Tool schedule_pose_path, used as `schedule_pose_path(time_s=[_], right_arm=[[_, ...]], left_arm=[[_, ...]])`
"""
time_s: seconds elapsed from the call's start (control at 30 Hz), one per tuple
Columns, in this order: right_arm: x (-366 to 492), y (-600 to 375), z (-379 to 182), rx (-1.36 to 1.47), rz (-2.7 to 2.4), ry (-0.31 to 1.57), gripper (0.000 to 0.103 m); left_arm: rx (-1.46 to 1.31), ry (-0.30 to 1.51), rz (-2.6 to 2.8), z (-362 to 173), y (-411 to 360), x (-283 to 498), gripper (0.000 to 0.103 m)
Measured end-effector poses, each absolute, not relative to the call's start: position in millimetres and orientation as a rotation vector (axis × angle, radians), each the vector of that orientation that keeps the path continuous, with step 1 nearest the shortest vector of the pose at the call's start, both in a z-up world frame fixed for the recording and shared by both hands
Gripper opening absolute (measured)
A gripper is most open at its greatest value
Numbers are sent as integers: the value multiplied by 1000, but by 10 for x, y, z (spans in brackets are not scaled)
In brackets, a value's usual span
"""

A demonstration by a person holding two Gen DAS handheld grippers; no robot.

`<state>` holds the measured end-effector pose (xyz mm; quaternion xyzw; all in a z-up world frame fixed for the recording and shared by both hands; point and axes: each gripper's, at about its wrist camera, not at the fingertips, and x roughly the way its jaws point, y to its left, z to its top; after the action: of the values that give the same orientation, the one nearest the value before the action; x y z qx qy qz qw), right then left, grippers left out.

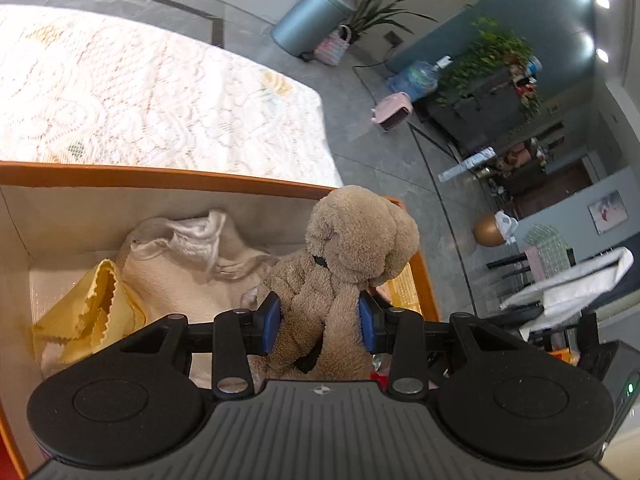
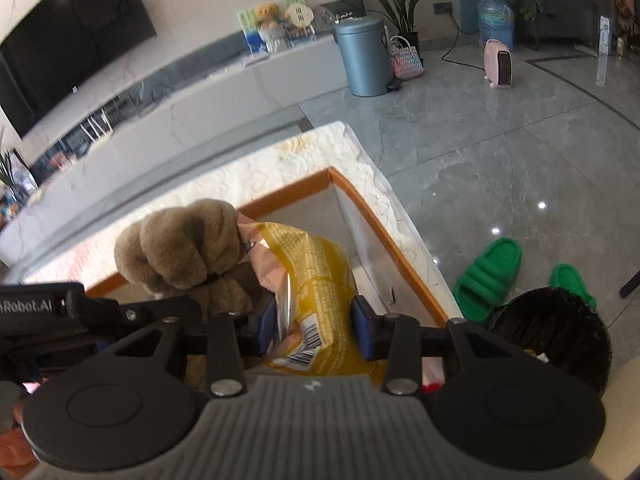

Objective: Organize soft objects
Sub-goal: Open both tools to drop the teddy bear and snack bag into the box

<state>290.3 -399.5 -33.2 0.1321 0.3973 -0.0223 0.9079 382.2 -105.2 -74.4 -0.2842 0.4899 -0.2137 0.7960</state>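
The left tongs (image 1: 319,325) are clamped on a tan plush bear (image 1: 344,264), the blue pads pressing into its body from both sides just below the head. The bear sits upright at the right end of an orange-rimmed box (image 1: 160,178), its head rising above the rim. Inside the box, to the bear's left, lie a cream fleece cloth (image 1: 188,268) with a shiny white fabric crumpled on top, and a yellow cloth with a zigzag edge (image 1: 96,312) against the left wall. The box rests on a worktop covered in a white lace cloth (image 1: 160,96).

The right tongs (image 2: 314,330) are closed around a yellow snack bag (image 2: 316,276), gripping its lower part near the barcode (the bag's sides bulge past the pads). The bag stands tilted inside the same box, just beside the bear, whose head shows at its left in the right wrist view. The black body of the left tool crosses the lower left of that view, touching the bear.

Beyond the worktop's corner, a grey tiled floor (image 2: 500,152) carries a pair of green slippers (image 2: 490,272), a blue-grey bin (image 2: 362,56), a small pink heater (image 2: 499,63) and a water jug (image 2: 495,20). A dark basket (image 2: 560,332) sits near the right tongs.
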Motion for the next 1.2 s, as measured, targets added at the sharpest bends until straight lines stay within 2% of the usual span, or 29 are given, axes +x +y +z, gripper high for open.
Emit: schedule_pose_path(time_s=[0.07, 0.17, 0.27, 0.33, 0.4, 0.9, 1.03, 1.2], right_arm=[[2938, -3943, -375, 241, -53, 831, 41], [2935, -3916, -375, 223, -50, 830, 45], [2910, -3917, -316, 209, -60, 814, 55], [2869, -3926, -243, 212, -62, 808, 56], [2805, -3926, -142, 211, -59, 795, 57], [1812, -3504, 1144, 135, -17, 582, 82], [1395, -3240, 1339, 104, 4, 495, 90], [922, -2870, 1242, 67, 4, 439, 100]], left_arm=[[-608, 1055, -450, -764, -1047, 3844, 46], [-570, 1044, -437, -738, -1046, 3816, 54], [-519, 1014, -413, -604, -1108, 3811, 55], [-486, 981, -409, -482, -1103, 3749, 63], [-452, 933, -409, -339, -1112, 3673, 66], [-168, 554, -444, 1005, -900, 2486, 67], [-28, 425, -417, 1166, -925, 1985, 67], [69, 316, -342, 1103, -847, 1420, 67]])
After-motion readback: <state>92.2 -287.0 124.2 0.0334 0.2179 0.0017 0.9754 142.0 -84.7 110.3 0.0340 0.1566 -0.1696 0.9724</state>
